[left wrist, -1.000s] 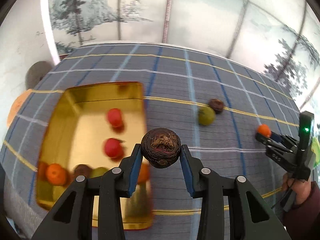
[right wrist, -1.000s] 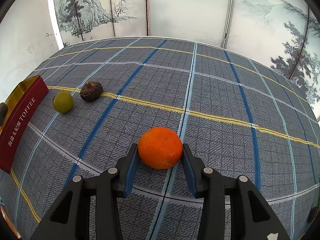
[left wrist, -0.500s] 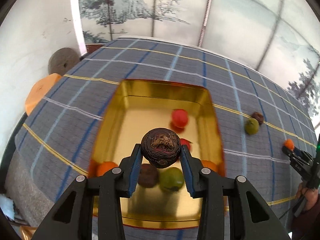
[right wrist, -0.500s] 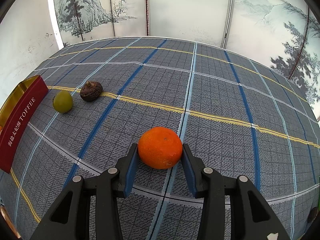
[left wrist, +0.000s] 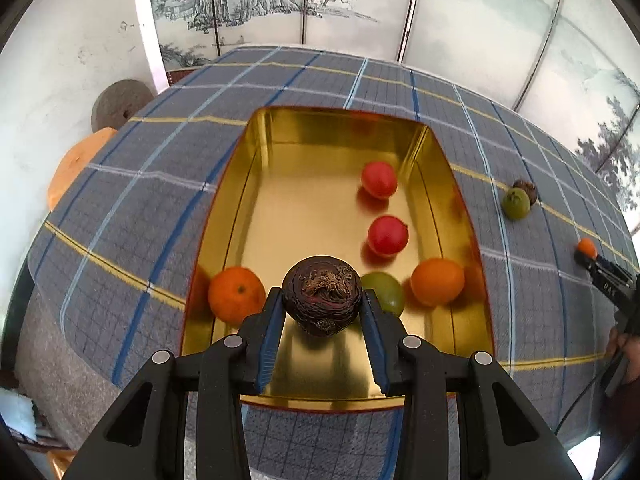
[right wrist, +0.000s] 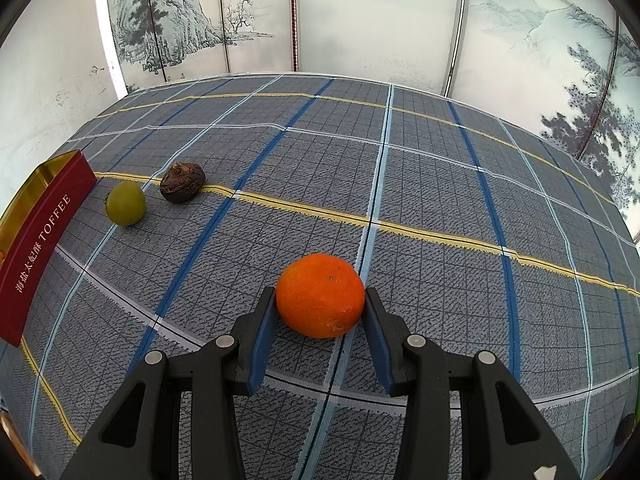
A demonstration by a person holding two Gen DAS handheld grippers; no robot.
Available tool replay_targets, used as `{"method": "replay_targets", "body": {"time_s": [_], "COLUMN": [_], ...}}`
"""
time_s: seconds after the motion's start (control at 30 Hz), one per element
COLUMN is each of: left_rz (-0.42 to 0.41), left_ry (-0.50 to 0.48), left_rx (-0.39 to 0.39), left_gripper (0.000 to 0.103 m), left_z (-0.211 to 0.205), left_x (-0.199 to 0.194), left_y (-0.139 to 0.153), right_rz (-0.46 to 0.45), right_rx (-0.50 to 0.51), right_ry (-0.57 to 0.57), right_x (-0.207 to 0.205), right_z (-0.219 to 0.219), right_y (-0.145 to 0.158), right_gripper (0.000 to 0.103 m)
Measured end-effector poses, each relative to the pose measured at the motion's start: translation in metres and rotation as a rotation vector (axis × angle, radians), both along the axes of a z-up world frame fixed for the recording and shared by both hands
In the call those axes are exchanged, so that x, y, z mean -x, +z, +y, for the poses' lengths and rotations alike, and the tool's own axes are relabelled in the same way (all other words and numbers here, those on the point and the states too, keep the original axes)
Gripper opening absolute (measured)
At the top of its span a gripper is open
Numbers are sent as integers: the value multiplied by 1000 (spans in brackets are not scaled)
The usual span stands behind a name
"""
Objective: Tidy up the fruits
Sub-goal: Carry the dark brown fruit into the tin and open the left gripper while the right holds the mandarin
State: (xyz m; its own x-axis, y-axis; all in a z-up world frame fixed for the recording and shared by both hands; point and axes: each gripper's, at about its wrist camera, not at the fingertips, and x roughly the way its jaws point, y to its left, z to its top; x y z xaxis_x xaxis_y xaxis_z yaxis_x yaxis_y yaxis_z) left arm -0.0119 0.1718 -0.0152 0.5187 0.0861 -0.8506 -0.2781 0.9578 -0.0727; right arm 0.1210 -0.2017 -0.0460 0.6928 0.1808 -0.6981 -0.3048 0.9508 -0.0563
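The dark brown wrinkled fruit [left wrist: 322, 295] sits at lower centre of the left wrist view, pinched between the blue pads of the left gripper [left wrist: 322, 312] above the near end of the gold tin [left wrist: 248, 184]. Just beyond the fingers, along the tin's near part, lie an orange [left wrist: 236, 294] at left close to the left wall, a green fruit [left wrist: 383, 292] partly hidden behind the held fruit, and a second orange [left wrist: 437, 282] at right near the right wall. Farther up, two red fruits [left wrist: 387, 235] [left wrist: 379, 179] hug the right side, leaving the left and far stretch of the gold floor bare up to the far rim. Outside the tin the plaid tablecloth [left wrist: 132, 200] runs to the table edge at left. In the right wrist view, the right gripper [right wrist: 321, 316] clamps an orange fruit [right wrist: 320, 295] at lower centre, low over the cloth. Open cloth spreads to the right and ahead toward the painted screen [right wrist: 360, 20]. At mid left a green fruit [right wrist: 125, 203] and a brown fruit [right wrist: 182, 187] lie just beside each other, near the tin's red outer wall [right wrist: 38, 252] lettered TOFFEE at the left edge.
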Motion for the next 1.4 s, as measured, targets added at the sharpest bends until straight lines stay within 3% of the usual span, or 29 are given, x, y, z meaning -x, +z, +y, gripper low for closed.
{"method": "replay_targets", "body": {"time_s": [0.27, 1.4], "left_rz": [11, 56], "left_ry": [-18, -23], "left_rx": [-31, -23], "left_gripper": [39, 44], "left_z": [-3, 3], "left_x": [3, 4], "left_y": [-7, -19], "right_rz": [0, -1], "right_rx": [1, 2], "right_ry": [0, -1], "right_x": [0, 0], "right_z": [0, 1], "right_y": [0, 0], "right_gripper": [41, 41]}}
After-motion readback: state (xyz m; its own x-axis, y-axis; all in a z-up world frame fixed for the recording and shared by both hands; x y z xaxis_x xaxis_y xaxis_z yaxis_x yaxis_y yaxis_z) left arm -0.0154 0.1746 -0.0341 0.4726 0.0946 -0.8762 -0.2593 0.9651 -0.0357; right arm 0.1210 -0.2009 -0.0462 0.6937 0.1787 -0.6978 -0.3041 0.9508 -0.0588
